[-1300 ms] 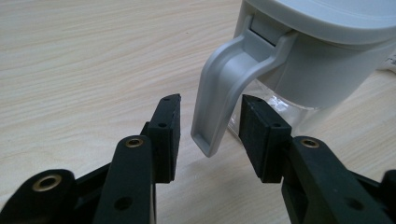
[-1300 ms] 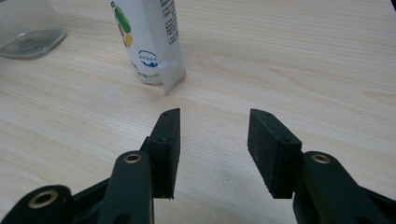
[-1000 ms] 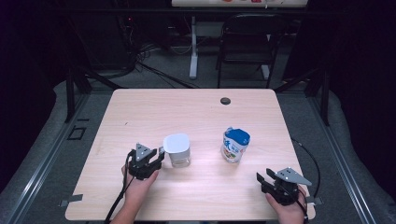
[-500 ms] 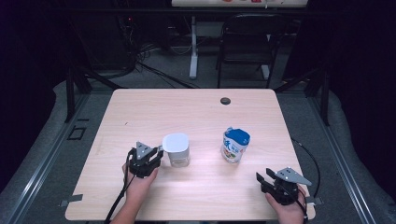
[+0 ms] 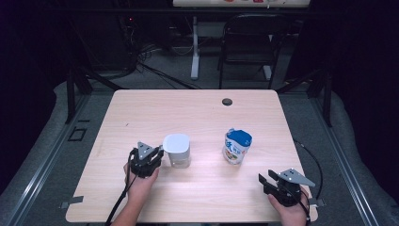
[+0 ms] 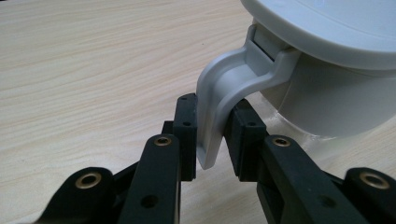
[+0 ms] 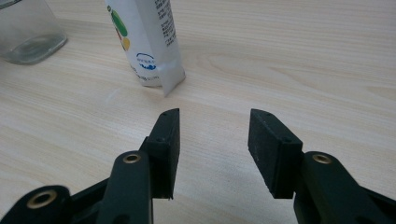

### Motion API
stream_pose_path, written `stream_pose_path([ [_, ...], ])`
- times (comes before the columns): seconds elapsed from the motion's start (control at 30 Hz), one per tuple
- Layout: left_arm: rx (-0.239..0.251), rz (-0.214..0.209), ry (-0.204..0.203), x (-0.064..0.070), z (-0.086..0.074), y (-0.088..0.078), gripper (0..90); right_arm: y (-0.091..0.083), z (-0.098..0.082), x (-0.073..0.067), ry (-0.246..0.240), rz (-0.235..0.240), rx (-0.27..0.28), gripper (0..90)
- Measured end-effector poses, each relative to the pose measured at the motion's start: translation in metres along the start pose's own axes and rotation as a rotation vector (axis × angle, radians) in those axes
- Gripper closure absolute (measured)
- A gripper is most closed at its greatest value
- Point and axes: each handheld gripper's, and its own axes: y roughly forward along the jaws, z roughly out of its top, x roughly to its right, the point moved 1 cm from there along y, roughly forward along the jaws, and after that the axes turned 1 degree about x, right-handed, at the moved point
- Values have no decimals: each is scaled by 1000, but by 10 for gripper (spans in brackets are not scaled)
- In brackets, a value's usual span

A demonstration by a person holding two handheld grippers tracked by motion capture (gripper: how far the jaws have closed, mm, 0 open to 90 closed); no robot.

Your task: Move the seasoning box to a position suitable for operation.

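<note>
A clear jug with a pale grey lid (image 5: pixel 177 150) stands on the wooden table (image 5: pixel 188 113), left of centre. Its grey handle (image 6: pixel 219 93) curves down from the lid (image 6: pixel 327 23) between the jaws of my left gripper (image 6: pixel 215 135). The jaws have just been closing, and both pads now press on the handle. From above, the left gripper (image 5: pixel 157 157) sits against the jug's left side. A white and blue pouch (image 5: pixel 236 147) stands upright right of centre. My right gripper (image 5: pixel 270 181) rests near the front right corner, open and empty (image 7: pixel 215 135), with the pouch (image 7: pixel 147 42) ahead of it.
A round cable hole (image 5: pixel 227 101) lies near the table's far edge. A folding chair (image 5: pixel 247 42) and a desk leg stand on the dark floor behind. The jug's clear body (image 7: pixel 25 35) appears at the far left of the right gripper view.
The left gripper's jaws have drawn closer together at the jug's side. Both hands, the jug and the pouch have kept their places.
</note>
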Motion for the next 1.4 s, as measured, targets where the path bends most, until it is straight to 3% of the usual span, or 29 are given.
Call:
stream_pose_path([
  [0.37,-11,10,15,0,0,-4,773,1,0,0,-3,1,-5,542],
  [0.5,-12,0,33,4,-1,-7,828,1,0,0,0,0,-1,542],
  [1.23,-19,-30,31,9,-9,-22,829,0,0,0,1,-4,6,542],
  [1.4,-22,-38,51,12,-12,-27,830,0,0,0,0,-5,2,542],
])
